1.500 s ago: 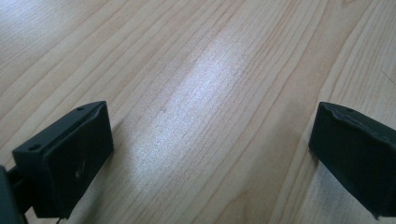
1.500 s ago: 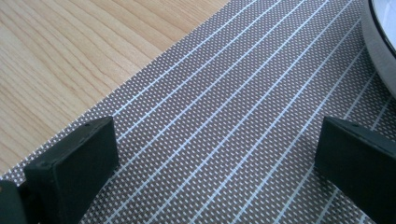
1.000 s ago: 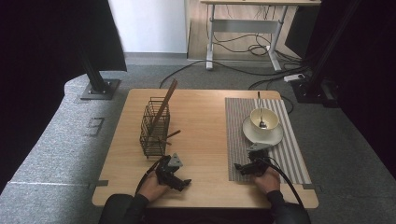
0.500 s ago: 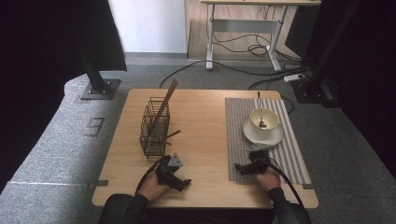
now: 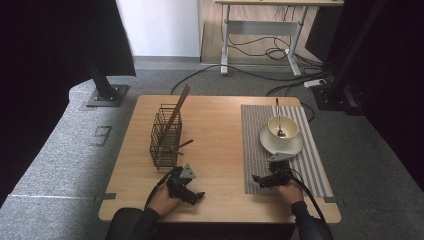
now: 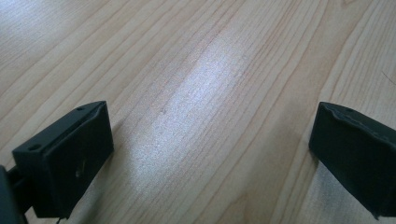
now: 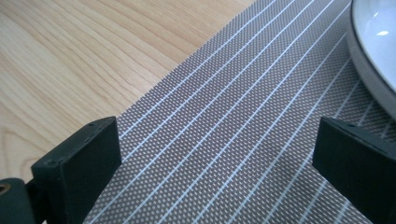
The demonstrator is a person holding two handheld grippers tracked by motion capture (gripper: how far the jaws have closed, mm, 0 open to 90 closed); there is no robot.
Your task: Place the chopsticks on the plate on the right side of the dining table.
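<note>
Left gripper (image 5: 186,184) fingers (image 6: 65,163) wide apart, nothing between them, only bare wood of the table (image 5: 215,130) in the gap; in the left gripper view they sit low over the tabletop, whether touching it cannot be told. Left hand (image 5: 162,200) wraps the gripper body at the near table edge, about 7 o'clock of the table centre.

Right gripper (image 5: 270,177) fingers (image 7: 77,168) also spread wide, holding nothing. In the right gripper view the gap shows striped grey placemat (image 7: 243,140), with the mat's edge and bare wood at 10 o'clock and the rim of the saucer (image 7: 373,51) at 2 o'clock, apart from the fingers. Right hand (image 5: 290,192) at about 5 o'clock of the table centre, over the near end of the placemat (image 5: 252,145).

Nearest things: saucer (image 5: 270,145) with a white bowl (image 5: 287,131) on it lies at 12 o'clock from the right gripper, near but not touching. A spoon (image 5: 278,117) stands in the bowl, handle leaning toward 12 o'clock. Wire basket (image 5: 165,137) stands at 11 o'clock from the left gripper, near it, with a long wooden stick (image 5: 179,107) leaning out of its top toward 1 o'clock and a shorter stick (image 5: 184,145) poking from its side toward 3 o'clock.

Writing: a mark on the grey floor (image 5: 65,150) left of the table, too small to read.
</note>
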